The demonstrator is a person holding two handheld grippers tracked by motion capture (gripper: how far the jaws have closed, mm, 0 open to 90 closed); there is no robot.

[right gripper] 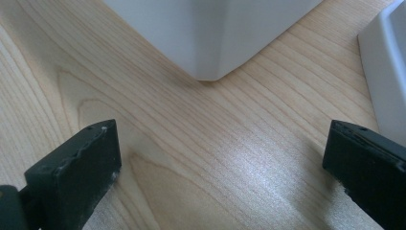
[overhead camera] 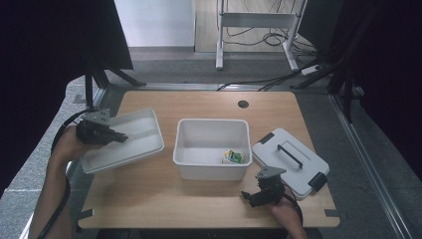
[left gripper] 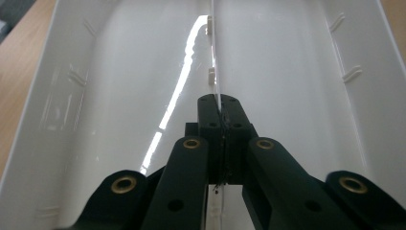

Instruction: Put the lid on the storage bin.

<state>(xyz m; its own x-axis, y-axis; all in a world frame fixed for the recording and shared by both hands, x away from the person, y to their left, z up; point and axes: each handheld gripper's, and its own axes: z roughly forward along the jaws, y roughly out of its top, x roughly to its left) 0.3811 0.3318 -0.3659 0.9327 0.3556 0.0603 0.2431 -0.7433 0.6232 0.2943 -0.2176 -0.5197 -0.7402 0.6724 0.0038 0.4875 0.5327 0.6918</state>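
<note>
Between the jaws of the left gripper [left gripper: 220, 112], pressed tight together, stands the thin middle divider [left gripper: 213, 52] of a white tray [overhead camera: 123, 140]; the left gripper view looks along the tray's glossy inside with a compartment on each side of the divider. Seen from the high view, that tray lies at the left of the wooden table [overhead camera: 149, 194], and the left gripper [overhead camera: 121, 137] reaches in from its left end. At the near edge of the table, the right gripper [right gripper: 220, 153] has its jaws spread wide with nothing between them, low over bare wood just before a corner of the white bin [right gripper: 215, 33]. This bin [overhead camera: 211, 149] stands mid-table, a small green and yellow packet [overhead camera: 233, 157] inside. A lid [overhead camera: 289, 160] with a dark handle lies right of it.
</note>
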